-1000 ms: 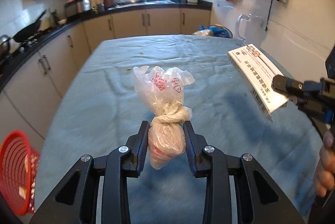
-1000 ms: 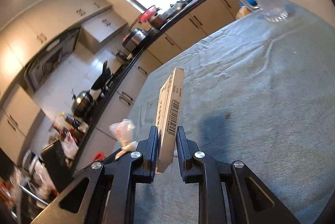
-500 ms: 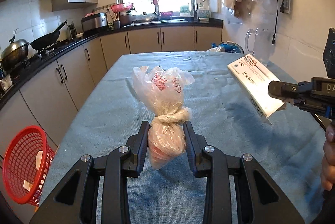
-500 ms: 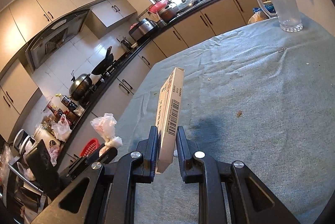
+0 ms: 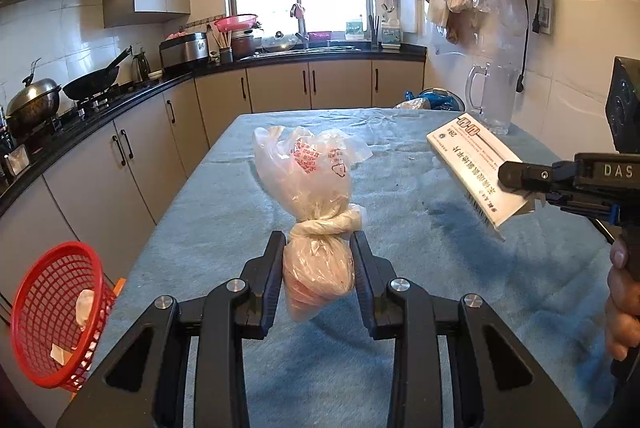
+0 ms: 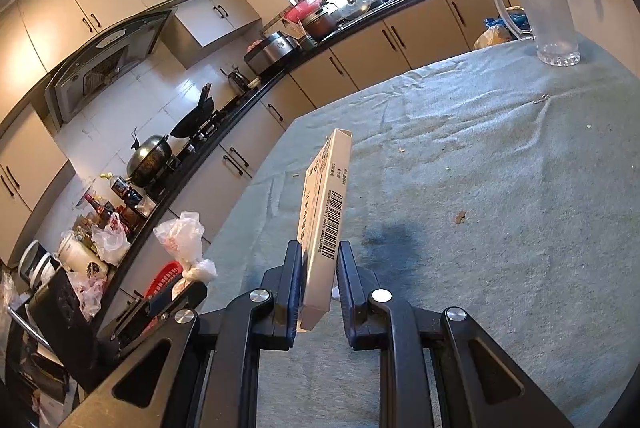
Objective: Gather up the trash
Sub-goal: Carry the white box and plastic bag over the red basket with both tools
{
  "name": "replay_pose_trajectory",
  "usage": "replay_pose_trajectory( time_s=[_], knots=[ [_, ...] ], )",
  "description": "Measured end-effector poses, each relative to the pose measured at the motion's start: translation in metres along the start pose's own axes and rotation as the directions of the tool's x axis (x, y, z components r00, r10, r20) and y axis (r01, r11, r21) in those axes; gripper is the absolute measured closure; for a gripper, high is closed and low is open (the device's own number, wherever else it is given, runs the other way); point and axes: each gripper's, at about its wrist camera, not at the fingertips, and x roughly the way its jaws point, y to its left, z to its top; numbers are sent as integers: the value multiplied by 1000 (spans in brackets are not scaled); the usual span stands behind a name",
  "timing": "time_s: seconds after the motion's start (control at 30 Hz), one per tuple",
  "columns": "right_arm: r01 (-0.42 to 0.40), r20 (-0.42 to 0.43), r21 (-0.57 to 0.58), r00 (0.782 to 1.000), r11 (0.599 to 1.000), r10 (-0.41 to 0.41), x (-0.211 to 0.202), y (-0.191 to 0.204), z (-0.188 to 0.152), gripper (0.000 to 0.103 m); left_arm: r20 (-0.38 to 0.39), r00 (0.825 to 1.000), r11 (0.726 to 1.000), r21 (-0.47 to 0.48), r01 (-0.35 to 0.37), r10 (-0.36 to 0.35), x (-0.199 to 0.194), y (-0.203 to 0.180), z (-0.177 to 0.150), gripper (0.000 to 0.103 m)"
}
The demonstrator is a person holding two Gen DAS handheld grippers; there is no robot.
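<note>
— What do we have in our left tongs (image 5: 318,270)?
— They pinch the knotted plastic bag (image 5: 316,228) below its knot, held up above the blue-covered tabletop (image 5: 400,308).
— And our right tongs (image 6: 318,280)?
— Pressed on the flat white box (image 6: 324,224), barcode edge up, also off the tabletop.
— Where is the bin?
— The red basket (image 5: 56,316) sits low to our left, beside the tabletop, with scraps inside.

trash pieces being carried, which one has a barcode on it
The flat white box in the right hand-held gripper; the knotted plastic bag in the left hand-held gripper shows only red print.
</note>
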Motion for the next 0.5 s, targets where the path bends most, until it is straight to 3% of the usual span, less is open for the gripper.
replay_pose_trajectory(
  time_s=[0.27,0.5],
  knots=[
    [-45,-32,57,998,997,47,-3,22,-26,84,19,999,999,-31,-28,28,-25,30,-6,71],
    [-66,-69,11,995,998,66,5,66,-36,84,50,997,996,-67,-60,63,-48,66,-14,71]
  ],
)
